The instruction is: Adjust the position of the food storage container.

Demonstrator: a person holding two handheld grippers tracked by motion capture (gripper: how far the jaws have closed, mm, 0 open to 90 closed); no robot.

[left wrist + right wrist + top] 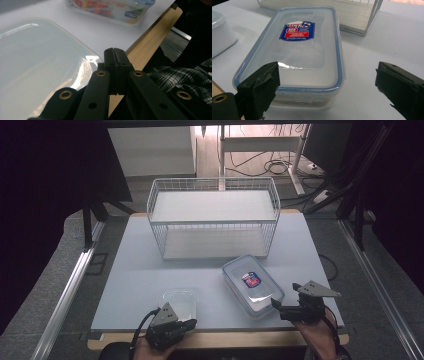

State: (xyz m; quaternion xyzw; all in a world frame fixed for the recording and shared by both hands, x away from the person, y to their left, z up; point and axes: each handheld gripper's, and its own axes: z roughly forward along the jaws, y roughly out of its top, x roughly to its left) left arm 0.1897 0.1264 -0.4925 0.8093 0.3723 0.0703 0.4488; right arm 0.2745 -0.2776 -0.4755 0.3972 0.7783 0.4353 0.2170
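Note:
A clear lidded food box with a blue seal and a red-and-blue label point(252, 282) lies at the front right of the white table point(130, 270). My right gripper point(285, 295) is open at its near end. In the right gripper view the jaws point(327, 75) stand wide on either side of the box's point(299, 47) near end, not touching it. A smaller clear lidded tub point(178, 301) sits at the front centre-left. My left gripper point(187, 324) is shut and empty just in front of it. Its closed jaws point(115, 51) lie beside the tub's corner point(37, 62).
A white wire two-tier rack point(214, 217) stands at the back middle of the table, both shelves bare. The table's wooden front edge point(225, 337) runs right under both grippers. Dark drapes flank the table, and cables lie on the floor behind.

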